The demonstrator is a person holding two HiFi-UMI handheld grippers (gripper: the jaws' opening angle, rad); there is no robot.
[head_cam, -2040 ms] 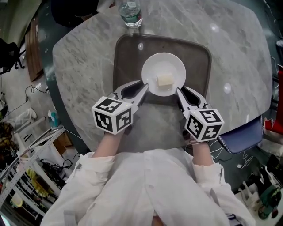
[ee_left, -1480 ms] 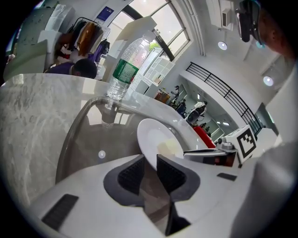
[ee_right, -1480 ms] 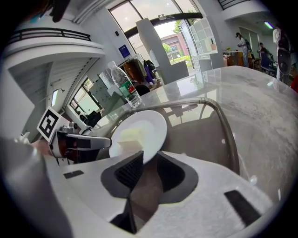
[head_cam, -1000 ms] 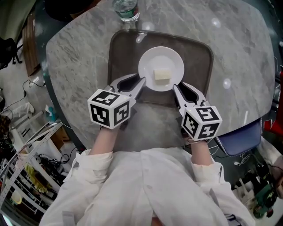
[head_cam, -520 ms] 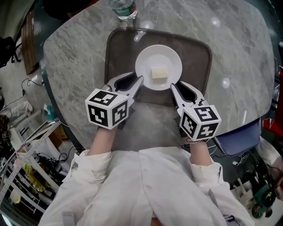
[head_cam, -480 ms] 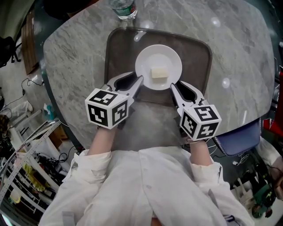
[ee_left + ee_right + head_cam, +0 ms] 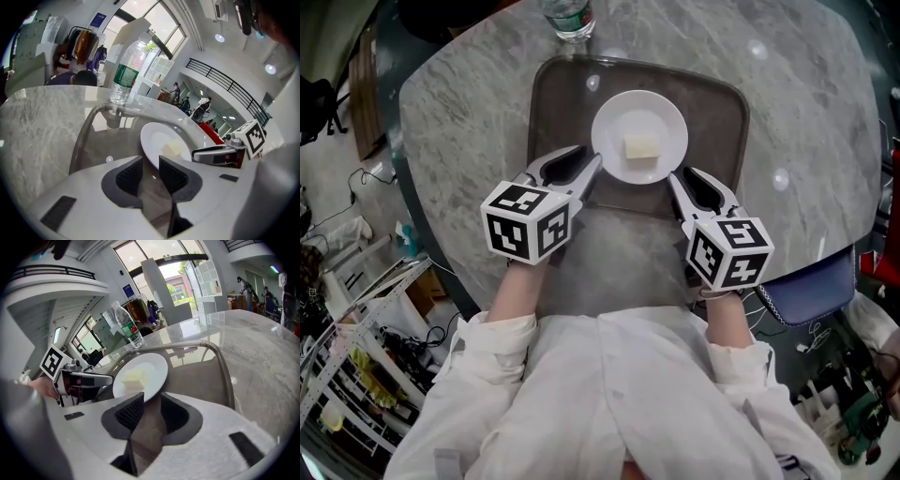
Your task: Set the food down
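Head view, clock read off the plate.

Plate (image 7: 617, 124): round, plain white, shallow, glossy. It is over the middle of a dark, round-cornered tray (image 7: 714, 101) on the grey marbled worktop (image 7: 469, 103). I cannot tell whether its underside touches the tray.

Food (image 7: 641, 147): one small pale-yellow block, roughly rectangular, flat-topped and clean-edged. It lies alone on the plate, a touch toward 6 o'clock from centre. Nothing is beside it.

My left gripper (image 7: 592, 167) meets the rim at about 8 o'clock. In the left gripper view the ribbed dark pads are drawn in to a narrow gap, and the plate's edge runs down between them, pinched there.

My right gripper (image 7: 675, 178) meets the rim at about 5 o'clock. The right gripper view shows the same: pads close together, with the white edge caught between them.

The plate is thus held from both near sides, and the block sits between the two grippers.

Water bottle (image 7: 570, 19): clear with a green label, upright on the worktop at 11 o'clock, just past the tray's far rim.
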